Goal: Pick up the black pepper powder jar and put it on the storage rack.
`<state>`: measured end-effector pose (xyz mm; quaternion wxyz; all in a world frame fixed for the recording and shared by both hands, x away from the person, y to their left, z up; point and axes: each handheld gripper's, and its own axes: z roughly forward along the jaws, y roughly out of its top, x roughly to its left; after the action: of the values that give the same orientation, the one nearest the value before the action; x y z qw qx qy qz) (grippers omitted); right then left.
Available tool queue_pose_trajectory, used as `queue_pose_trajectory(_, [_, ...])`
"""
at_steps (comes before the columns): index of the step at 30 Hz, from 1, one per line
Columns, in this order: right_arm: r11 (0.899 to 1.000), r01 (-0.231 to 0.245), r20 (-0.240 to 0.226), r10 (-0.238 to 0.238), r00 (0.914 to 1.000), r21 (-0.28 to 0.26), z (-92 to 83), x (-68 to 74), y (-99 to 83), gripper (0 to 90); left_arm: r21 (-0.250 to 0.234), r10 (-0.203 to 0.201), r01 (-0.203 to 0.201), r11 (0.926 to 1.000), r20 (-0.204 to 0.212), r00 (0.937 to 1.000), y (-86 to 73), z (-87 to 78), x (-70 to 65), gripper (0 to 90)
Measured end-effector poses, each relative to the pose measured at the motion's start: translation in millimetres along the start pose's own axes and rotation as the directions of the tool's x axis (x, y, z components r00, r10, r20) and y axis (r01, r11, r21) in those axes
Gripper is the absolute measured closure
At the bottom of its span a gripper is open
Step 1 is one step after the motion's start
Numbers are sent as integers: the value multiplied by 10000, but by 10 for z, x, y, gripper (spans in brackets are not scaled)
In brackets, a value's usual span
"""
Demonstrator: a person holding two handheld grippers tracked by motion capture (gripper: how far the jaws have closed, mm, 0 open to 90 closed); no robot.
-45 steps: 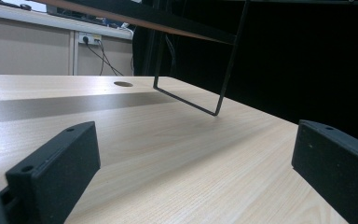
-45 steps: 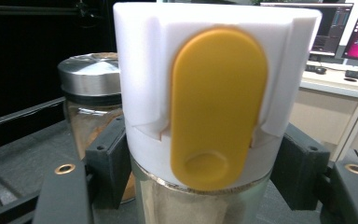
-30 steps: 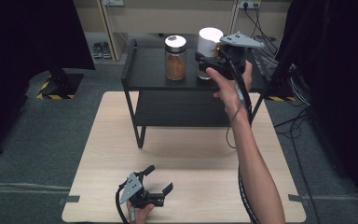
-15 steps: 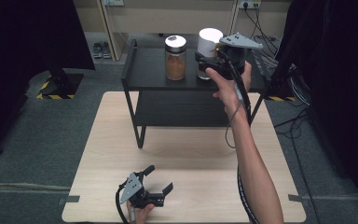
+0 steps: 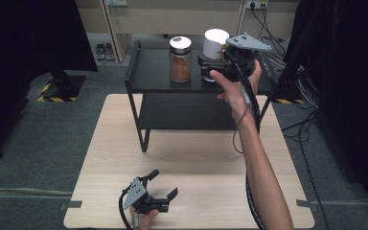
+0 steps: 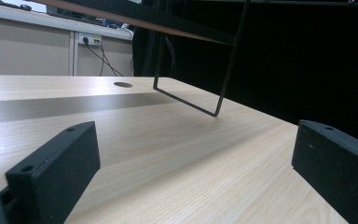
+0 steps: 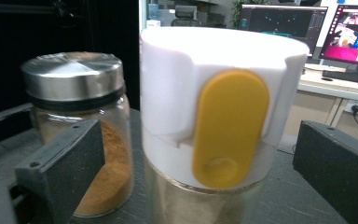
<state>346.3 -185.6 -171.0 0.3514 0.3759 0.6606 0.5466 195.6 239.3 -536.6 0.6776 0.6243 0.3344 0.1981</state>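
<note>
Lab or office workroom: grey carpet, computer monitors (image 7: 307, 25), wall sockets (image 6: 89, 39) with trailing cables, hazard-taped stand base (image 5: 60, 91), black curtains.

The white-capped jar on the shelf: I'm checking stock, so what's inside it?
The white-capped jar has clear glass below its cap, but its contents are too blurred to tell. The cap covers the upper part.

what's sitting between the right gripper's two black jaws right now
A white-capped clear jar with a yellow oval tab stands between them untouched in the right gripper view; the right gripper has just opened.
</note>
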Motion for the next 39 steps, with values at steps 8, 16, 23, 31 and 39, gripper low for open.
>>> queue_pose_trajectory(8, [9992,-120,-357,107,9993,-369,-133,15,-94,12,-8,-1,1,10000,-1,10000,-1,-1,0,3])
queue_pose_trajectory(16, [9961,-322,-955,243,9951,-826,-321,4,-353,10,-14,-11,11,10000,-12,10000,-2,1,-3,3])
queue_pose_trajectory(23, [9922,-540,-1353,386,9901,-1122,-478,-14,-564,4,-9,-20,20,10000,-24,10000,-1,1,-6,3])
queue_pose_trajectory(31, [9894,-626,-1650,405,9855,-1314,-594,-15,-784,4,-3,-26,26,10000,-26,10000,0,2,-5,3])
queue_pose_trajectory(39, [9866,-657,-1954,356,9801,-1496,-724,12,-1049,4,6,-11,11,10000,-25,10000,1,2,-6,3])
